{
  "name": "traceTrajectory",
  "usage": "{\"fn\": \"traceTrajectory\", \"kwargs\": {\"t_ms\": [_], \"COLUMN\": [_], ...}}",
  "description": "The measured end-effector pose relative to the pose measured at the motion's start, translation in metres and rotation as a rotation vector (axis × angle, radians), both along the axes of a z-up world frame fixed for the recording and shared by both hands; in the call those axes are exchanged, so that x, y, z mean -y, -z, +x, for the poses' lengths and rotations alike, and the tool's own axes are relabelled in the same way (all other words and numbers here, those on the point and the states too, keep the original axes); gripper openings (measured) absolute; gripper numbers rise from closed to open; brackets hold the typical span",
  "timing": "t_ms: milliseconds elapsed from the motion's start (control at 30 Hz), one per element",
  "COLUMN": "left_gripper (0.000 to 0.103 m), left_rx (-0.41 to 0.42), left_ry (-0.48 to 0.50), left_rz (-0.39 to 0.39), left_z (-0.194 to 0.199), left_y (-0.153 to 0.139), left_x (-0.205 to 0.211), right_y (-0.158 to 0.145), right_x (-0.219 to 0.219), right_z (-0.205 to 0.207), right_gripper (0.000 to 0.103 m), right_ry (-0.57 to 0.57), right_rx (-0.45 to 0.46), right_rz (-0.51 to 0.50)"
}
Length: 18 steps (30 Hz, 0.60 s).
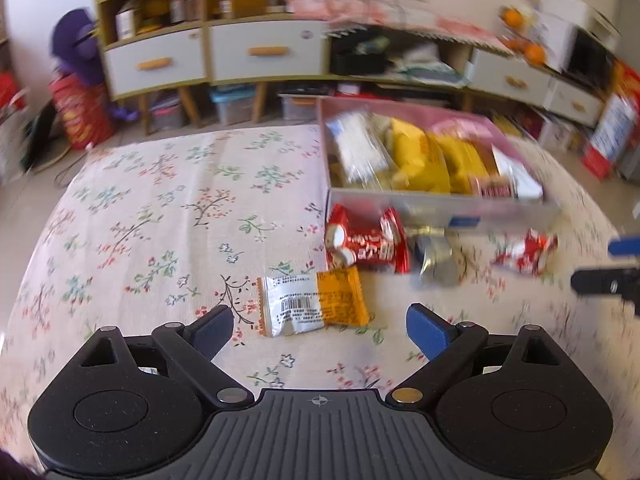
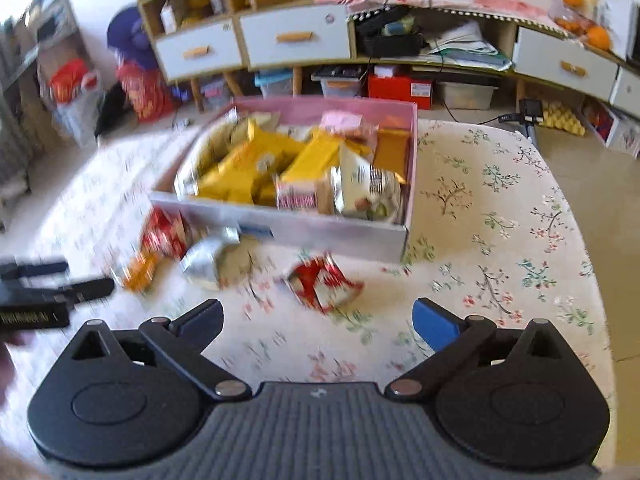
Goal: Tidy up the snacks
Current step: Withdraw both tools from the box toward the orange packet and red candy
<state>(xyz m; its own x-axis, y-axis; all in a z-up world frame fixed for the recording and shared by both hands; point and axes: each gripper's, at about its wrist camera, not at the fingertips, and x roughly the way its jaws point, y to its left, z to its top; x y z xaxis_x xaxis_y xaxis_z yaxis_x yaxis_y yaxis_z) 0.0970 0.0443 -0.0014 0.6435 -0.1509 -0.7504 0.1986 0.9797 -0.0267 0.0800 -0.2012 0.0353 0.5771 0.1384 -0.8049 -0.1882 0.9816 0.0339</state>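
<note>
My left gripper (image 1: 320,330) and right gripper (image 2: 318,320) both gape empty; orange-and-white packet (image 1: 314,300) lies just beyond left fingers, near the box (image 1: 440,210).

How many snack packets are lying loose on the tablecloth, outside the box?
4: an orange-and-white packet nearest the left gripper, a large red packet, a silver packet, and a crumpled red packet. The box may hide others.

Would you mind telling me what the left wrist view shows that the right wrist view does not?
Only the left wrist view shows the orange-and-silver packet's barcode sharply, just ahead of the open left hand-held gripper. Only the right wrist view shows the red box under the shelving. Both show the full snack box and the red packet.
</note>
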Motion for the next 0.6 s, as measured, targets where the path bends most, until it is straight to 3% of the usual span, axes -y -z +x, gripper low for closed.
{"fn": "traceTrajectory", "kwargs": {"t_ms": [200,400,600], "left_gripper": [0.095,0.095,0.095], "left_rx": [0.030,0.024,0.011], "left_ry": [0.133,0.272,0.403], "left_rz": [0.051,0.104,0.067], "left_z": [0.006,0.026,0.045], "left_y": [0.015,0.031,0.039], "left_x": [-0.005,-0.004,-0.011], "right_y": [0.013,0.024,0.034], "right_x": [-0.004,-0.019,-0.009], "right_z": [-0.003,-0.007,0.004], "right_gripper": [0.102,0.102,0.102], "right_ry": [-0.020,-0.149,-0.161], "right_rx": [-0.007,0.040,0.052], "right_rz": [-0.016,-0.089,-0.072]}}
